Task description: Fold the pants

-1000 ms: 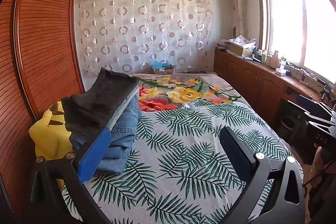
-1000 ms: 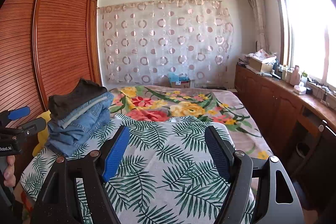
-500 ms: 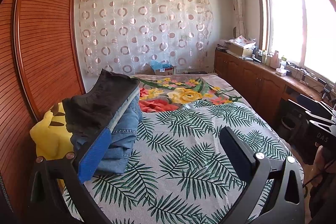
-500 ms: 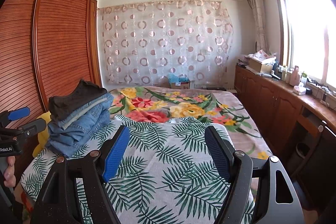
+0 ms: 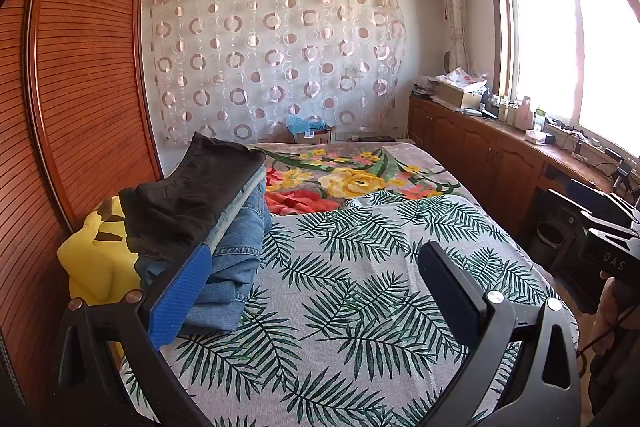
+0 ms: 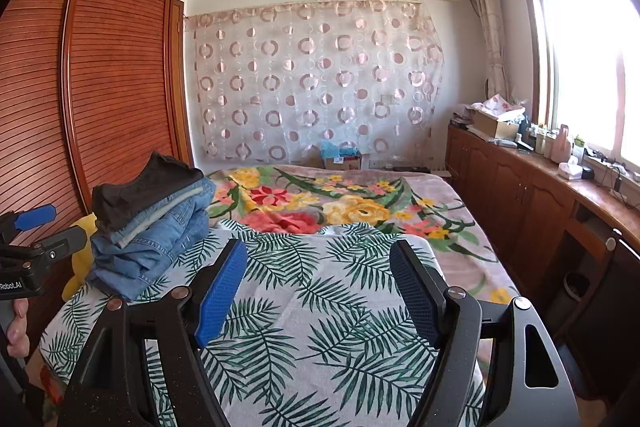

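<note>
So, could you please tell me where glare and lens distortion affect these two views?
Left wrist view: the window is blown out white at right, and the wardrobe bows at the left edge. Right wrist view: the same window glares, with dark vignetting in the corners; the bed stays evenly lit and sharp.

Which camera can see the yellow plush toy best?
The left wrist view. There the yellow plush toy shows a broad yellow body and dark-tipped ears beside the stack of folded pants, against the wardrobe. The right wrist view shows only a thin yellow sliver of it behind the stack and the left hand-held gripper.
</note>
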Action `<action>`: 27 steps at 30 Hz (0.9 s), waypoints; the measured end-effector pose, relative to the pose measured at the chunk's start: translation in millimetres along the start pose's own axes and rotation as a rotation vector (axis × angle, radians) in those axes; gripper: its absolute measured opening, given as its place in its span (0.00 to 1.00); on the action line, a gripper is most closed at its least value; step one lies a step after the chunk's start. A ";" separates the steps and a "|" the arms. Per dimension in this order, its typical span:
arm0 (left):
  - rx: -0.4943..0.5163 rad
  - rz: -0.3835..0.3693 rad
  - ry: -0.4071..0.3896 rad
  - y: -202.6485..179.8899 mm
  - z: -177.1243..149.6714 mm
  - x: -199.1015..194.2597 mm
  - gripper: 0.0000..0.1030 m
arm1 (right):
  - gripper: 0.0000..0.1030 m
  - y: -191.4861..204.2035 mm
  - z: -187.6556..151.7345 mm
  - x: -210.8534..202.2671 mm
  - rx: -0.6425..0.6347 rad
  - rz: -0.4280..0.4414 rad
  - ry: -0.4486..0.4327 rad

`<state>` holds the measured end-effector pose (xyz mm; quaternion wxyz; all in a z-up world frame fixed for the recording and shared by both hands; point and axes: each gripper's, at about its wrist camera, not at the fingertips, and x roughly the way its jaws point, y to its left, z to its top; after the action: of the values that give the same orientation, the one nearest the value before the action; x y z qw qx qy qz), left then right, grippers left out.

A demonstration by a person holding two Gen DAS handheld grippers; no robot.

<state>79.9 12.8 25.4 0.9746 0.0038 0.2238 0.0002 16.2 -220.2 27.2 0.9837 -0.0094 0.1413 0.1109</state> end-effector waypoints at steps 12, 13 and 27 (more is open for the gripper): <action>-0.002 -0.002 0.002 -0.2 -0.2 0.2 1.00 | 0.74 0.6 -0.4 0.1 -0.001 0.002 0.001; 0.000 -0.001 0.002 -0.6 0.1 -0.4 1.00 | 0.74 0.5 -0.1 0.2 0.000 0.002 0.002; -0.002 0.000 0.001 -0.3 -0.4 -0.3 1.00 | 0.74 2.9 -0.5 -1.2 -0.001 0.002 0.001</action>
<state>79.4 12.5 25.2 0.9745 0.0030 0.2242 0.0004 14.2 -217.7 27.1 0.9835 -0.0096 0.1417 0.1120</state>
